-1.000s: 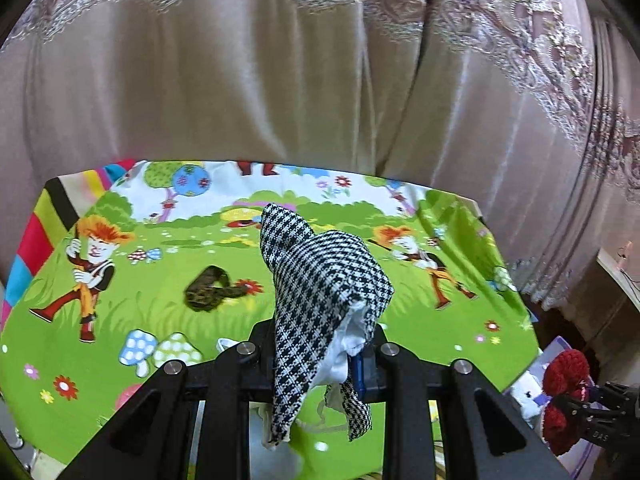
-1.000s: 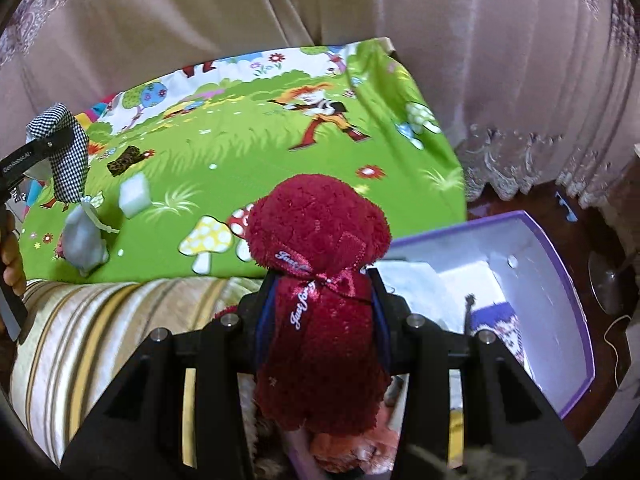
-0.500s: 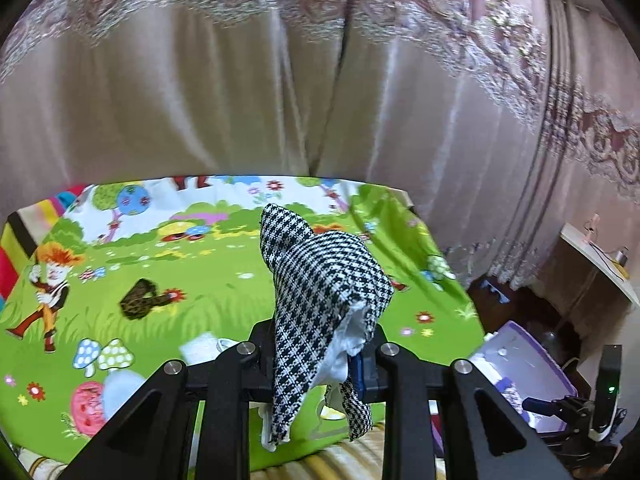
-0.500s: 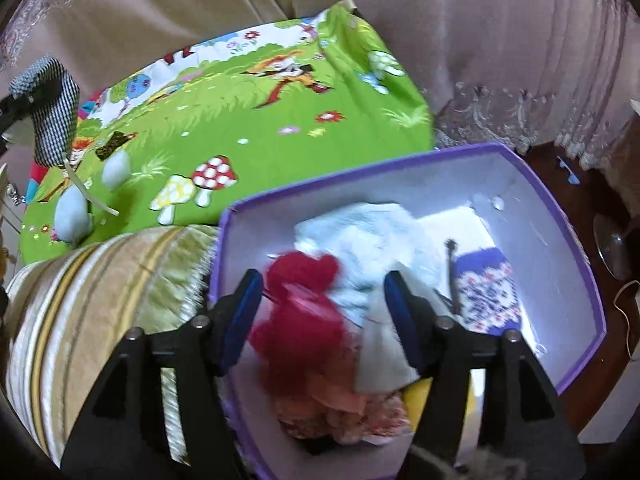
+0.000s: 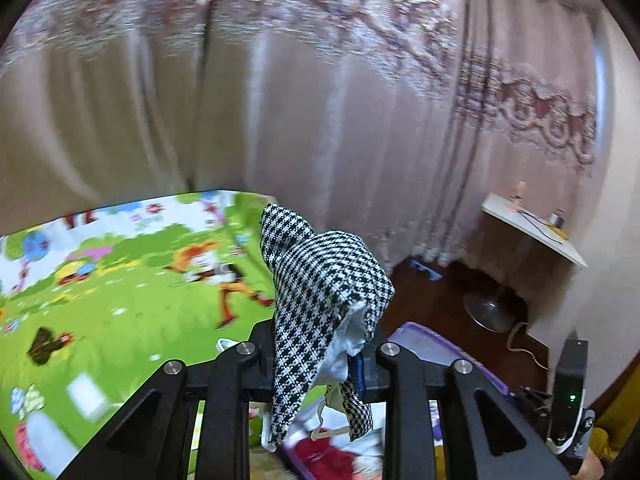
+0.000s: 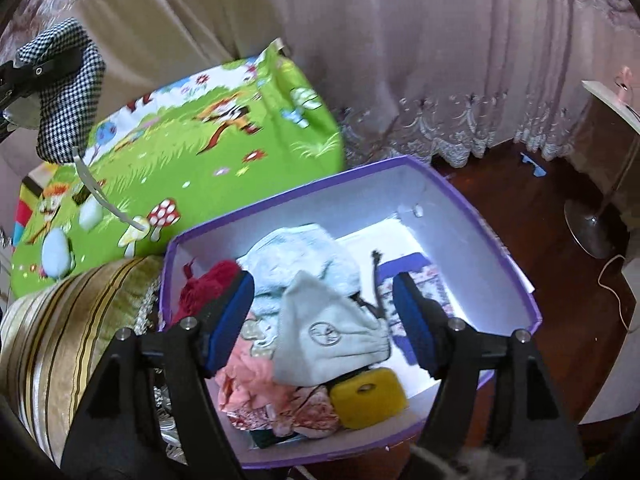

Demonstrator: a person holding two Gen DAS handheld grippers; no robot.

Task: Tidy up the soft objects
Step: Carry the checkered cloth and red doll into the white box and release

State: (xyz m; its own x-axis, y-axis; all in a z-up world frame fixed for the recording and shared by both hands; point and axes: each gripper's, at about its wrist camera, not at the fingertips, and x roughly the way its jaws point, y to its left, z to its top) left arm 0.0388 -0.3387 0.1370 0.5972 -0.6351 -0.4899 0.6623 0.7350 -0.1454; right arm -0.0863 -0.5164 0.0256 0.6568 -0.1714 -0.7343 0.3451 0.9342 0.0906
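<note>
Beige curtains (image 5: 320, 120), dark wood floor (image 6: 520, 216)

Under my right gripper (image 6: 324, 320) the purple box (image 6: 500, 248) is crowded from 6 to 10 o'clock with soft items. Bare floor of the box stays free toward 2 o'clock. The striped cushion (image 6: 68, 336) blocks at 9 o'clock.
</note>
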